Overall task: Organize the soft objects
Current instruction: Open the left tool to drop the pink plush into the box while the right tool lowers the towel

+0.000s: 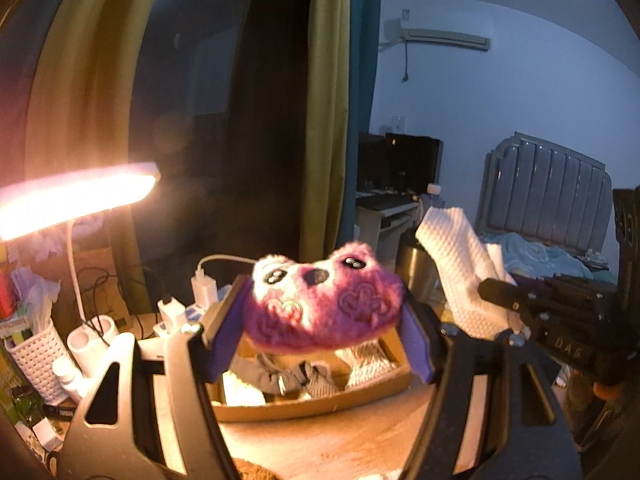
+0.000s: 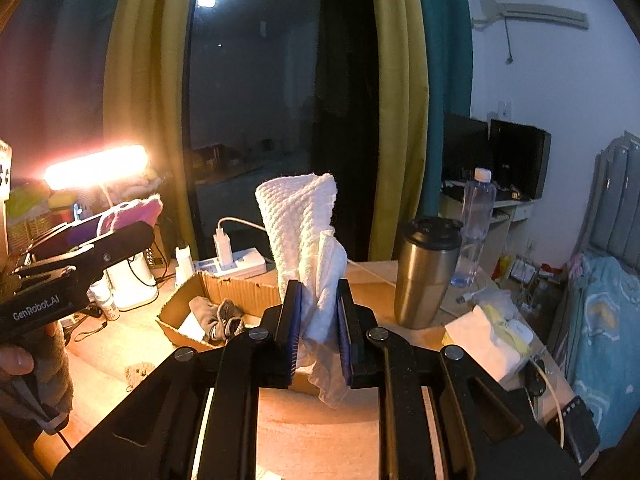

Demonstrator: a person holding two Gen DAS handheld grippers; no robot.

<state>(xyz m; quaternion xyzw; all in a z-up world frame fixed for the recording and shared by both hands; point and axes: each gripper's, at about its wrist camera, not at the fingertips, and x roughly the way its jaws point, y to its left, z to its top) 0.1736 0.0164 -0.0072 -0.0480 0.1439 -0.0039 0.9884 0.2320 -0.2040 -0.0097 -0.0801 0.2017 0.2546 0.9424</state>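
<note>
My left gripper [image 1: 320,336] is shut on a pink and purple plush toy [image 1: 324,304] and holds it in the air above a cardboard box [image 1: 320,402]. The box holds grey socks [image 1: 288,376] and white cloth. My right gripper [image 2: 318,320] is shut on a folded white towel [image 2: 300,220] that stands upright between its pads, above the wooden desk. In the right wrist view the box [image 2: 236,288] lies ahead to the left, and the left gripper [image 2: 76,264] with the plush toy [image 2: 128,212] is at the far left.
A lit desk lamp [image 1: 76,196] glares at the left. A power strip with chargers [image 2: 232,260] lies behind the box. A steel tumbler [image 2: 426,272] and a water bottle [image 2: 476,224] stand at the right. A tissue pack [image 2: 488,340] lies near the desk's right edge.
</note>
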